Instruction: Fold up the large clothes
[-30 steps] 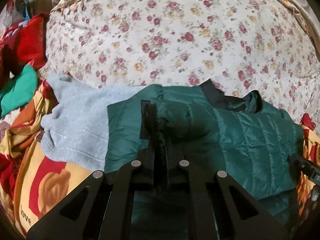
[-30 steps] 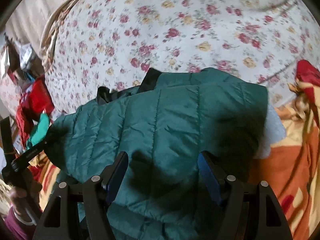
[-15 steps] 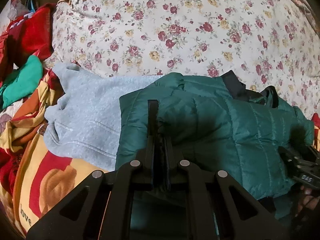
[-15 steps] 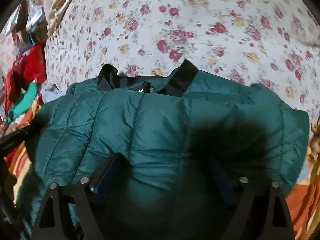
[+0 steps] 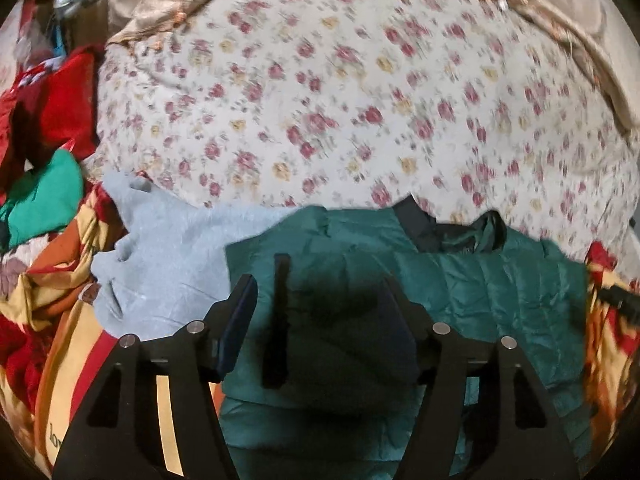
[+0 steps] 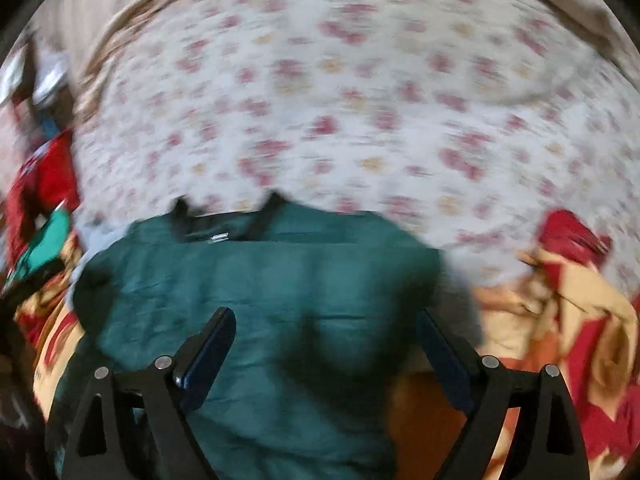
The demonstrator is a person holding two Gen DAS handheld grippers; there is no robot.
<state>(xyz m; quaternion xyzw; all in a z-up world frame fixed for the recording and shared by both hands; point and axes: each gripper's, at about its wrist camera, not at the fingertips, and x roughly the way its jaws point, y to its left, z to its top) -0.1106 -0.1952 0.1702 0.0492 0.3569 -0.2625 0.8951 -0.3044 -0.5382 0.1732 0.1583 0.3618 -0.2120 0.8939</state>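
A dark green quilted jacket [image 5: 472, 292] lies folded on the bed, its black collar at the far edge; it also fills the middle of the right wrist view [image 6: 280, 300]. A black cuff strip [image 5: 278, 320] lies on its left part. My left gripper [image 5: 318, 316] is open and empty just above the jacket's left part. My right gripper [image 6: 326, 340] is open and empty above the jacket's near right part. The right wrist view is blurred by motion.
A light grey fleece garment [image 5: 160, 256] lies under the jacket's left side. A floral quilt [image 5: 340, 100] covers the bed beyond. A red, orange and yellow blanket [image 6: 560, 320] lies right and left. Red and green clothes [image 5: 40, 152] are piled at far left.
My left gripper has opened and let go of the jacket's fold, which now lies flat. Both grippers have drawn back from the jacket, the right one moving fast.
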